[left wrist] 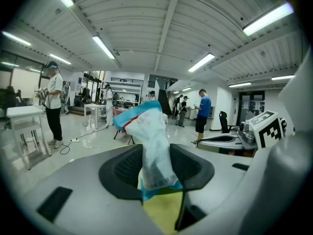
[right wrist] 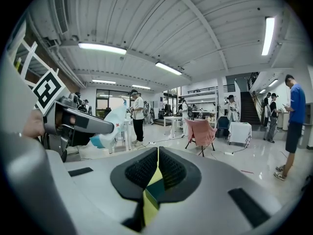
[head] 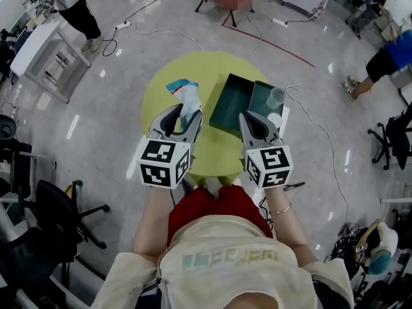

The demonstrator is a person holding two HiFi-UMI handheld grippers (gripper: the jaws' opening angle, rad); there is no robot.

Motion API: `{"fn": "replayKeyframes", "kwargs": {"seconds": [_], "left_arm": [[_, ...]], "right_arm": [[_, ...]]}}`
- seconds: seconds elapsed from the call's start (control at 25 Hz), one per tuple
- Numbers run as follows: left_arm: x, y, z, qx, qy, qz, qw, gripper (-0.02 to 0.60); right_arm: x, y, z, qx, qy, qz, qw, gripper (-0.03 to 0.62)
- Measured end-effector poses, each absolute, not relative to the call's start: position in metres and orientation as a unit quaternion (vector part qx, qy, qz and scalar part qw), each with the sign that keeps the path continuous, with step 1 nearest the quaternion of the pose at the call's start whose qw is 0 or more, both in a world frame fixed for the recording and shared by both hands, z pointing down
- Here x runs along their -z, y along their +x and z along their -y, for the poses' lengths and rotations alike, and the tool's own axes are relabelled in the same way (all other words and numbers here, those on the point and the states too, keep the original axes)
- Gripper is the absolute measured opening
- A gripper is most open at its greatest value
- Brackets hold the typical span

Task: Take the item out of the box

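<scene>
A white and blue plastic packet [head: 185, 100] sticks up from my left gripper [head: 187, 122], which is shut on its lower part, above the round yellow-green table [head: 212, 148]. The left gripper view has the packet [left wrist: 151, 148] pinched between the dark pads, its top standing free. The dark teal box [head: 235, 101] lies open on the table's right half, with its lid [head: 265, 98] beside it. My right gripper [head: 255, 129] hovers over the box's near edge, jaws shut with nothing between them [right wrist: 156, 173]. The packet [right wrist: 108, 125] also shows at the left of the right gripper view.
A clear plastic cup [head: 275, 97] and a white sheet [head: 278, 121] lie by the box lid. Cables [head: 322, 134] trail over the shiny floor. Black office chairs [head: 58, 205] stand at the left, a white table [head: 38, 44] at the far left. People stand around the room.
</scene>
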State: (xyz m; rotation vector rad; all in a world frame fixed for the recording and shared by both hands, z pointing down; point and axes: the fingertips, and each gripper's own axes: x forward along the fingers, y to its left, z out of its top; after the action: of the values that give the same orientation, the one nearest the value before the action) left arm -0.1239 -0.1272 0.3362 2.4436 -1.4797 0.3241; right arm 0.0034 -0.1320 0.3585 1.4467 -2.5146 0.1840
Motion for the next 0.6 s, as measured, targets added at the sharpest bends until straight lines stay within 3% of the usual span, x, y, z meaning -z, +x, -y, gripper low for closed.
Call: {"fn": "replayKeyframes", "kwargs": {"seconds": [0.6], "left_arm": [[-0.329,-0.166,0.11,-0.089,0.831,0.533,0.133,0.187]], "right_arm": [[-0.354,-0.028,0.124,-0.042,0.486,0.865,0.116,0.035]]}}
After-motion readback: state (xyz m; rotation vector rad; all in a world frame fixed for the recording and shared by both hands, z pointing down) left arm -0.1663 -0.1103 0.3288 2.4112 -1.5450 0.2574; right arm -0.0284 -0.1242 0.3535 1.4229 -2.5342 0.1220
